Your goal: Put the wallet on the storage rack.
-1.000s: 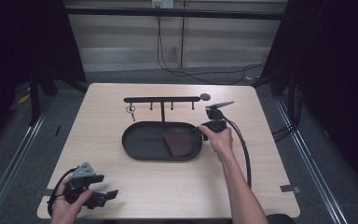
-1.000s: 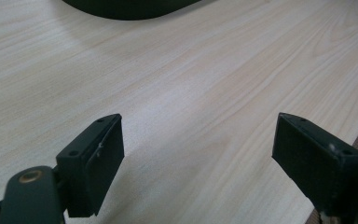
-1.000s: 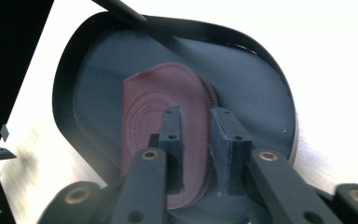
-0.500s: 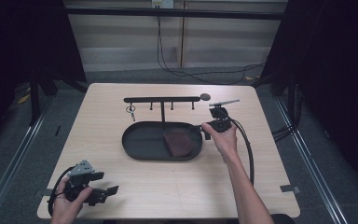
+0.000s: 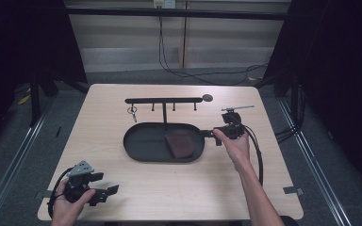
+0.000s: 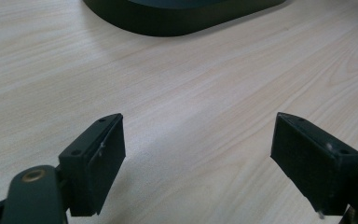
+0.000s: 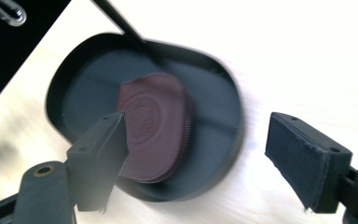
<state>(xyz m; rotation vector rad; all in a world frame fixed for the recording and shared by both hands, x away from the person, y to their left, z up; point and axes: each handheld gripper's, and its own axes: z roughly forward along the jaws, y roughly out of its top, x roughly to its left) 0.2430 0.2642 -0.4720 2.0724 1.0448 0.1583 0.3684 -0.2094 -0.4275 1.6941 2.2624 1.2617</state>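
- While parked at the near left corner of the table [image 5: 283,155], left gripper [image 5: 104,192] released: jaws wide apart over bare wood, nothing between them.
- In left gripper view, same jaws spread, near rim of tray [image 6: 177,21] at far edge of frame.
- Right gripper [image 5: 209,134] just beside right end of tray [image 5: 136,149], jaws pointing left toward it, hand [image 5: 233,146] behind on the right.
- Right jaws just been opening; now released, wide apart, empty. Wallet not between the pads.
- Wallet [image 5: 179,144]: brown, flat in right half of tray, resting on tray floor, apart from both grippers.
- In right gripper view, wallet [image 7: 156,126] seen past the left jaw, round embossed mark on its face; tray [image 7: 216,140] slightly blurred around it.
- Rack [image 5: 164,100]: black bar on a post, at far side of tray, pegs hanging below bar.
- Key ring [image 5: 132,112] hanging on leftmost peg.
- Small dark disc [image 5: 208,98] on table just right of rack's end.
- Cable [image 5: 259,155] trailing from right gripper toward near right.
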